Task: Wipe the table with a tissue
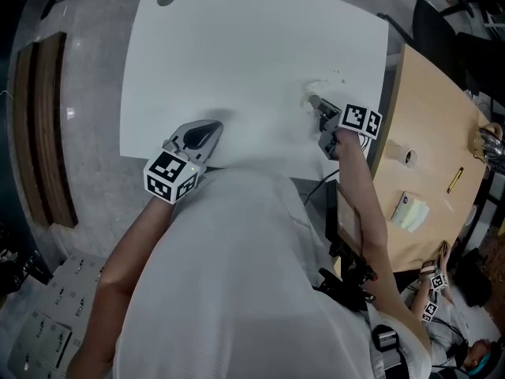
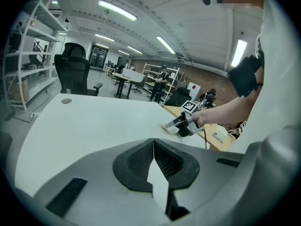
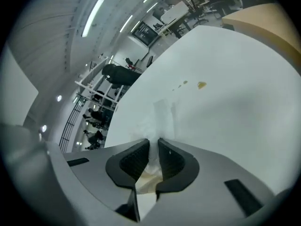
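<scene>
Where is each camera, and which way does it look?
Head view: on the person's head, looking down at the table; shows torso, arms, left tongs, right tongs.
Left gripper view: on the left tongs, facing across the table; shows its shut jaws, the person's right arm.
Right gripper view: on the right tongs, tilted, facing along the table; shows jaws pinching the tissue.
Shared: head and left gripper views show the right tongs.

Left gripper (image 1: 207,133): jaws pressed together, nothing between them, tips angled downward. Bare left forearm (image 1: 130,251) bent, held close to torso. Right gripper (image 1: 319,109): jaws pinched on tissue (image 3: 151,168), pointing forward and down, rolled to one side. Right arm (image 1: 363,196) stretched forward, elbow nearly straight.
</scene>
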`<state>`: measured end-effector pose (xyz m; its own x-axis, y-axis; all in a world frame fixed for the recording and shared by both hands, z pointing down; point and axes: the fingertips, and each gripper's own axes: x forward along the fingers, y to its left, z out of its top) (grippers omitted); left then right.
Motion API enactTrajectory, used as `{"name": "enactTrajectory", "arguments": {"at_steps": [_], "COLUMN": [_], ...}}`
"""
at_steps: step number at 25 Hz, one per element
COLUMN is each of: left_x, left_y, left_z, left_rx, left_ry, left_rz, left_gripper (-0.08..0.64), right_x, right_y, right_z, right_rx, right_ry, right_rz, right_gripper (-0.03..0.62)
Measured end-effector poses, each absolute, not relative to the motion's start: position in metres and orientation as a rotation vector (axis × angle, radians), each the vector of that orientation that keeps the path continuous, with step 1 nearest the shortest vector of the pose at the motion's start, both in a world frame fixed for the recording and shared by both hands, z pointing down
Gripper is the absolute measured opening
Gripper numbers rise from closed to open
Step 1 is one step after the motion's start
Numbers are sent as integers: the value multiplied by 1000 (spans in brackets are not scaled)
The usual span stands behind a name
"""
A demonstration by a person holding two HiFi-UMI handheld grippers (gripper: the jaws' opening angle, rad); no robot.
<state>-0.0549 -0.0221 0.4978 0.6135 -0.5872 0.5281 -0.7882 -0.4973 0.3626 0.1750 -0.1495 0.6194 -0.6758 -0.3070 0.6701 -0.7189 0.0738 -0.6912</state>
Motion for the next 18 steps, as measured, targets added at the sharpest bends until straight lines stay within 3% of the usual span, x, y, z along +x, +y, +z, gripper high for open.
{"name": "enactTrajectory", "arguments": {"at_steps": [13, 18], "left_x": [-59, -52], "left_y": [-19, -23], "left_z": [499, 499], "left_rx": [2244, 2262], "left_ry": [-1100, -1073], "left_rz": [453, 454], "left_gripper": [8, 8], "right_x": [54, 61], "right_y": [-127, -79], "right_z": [621, 621], "right_rx": [653, 490], "right_ry": [-2013, -1996], "right_rz": [1357, 1274], "right_gripper": [57, 57]}}
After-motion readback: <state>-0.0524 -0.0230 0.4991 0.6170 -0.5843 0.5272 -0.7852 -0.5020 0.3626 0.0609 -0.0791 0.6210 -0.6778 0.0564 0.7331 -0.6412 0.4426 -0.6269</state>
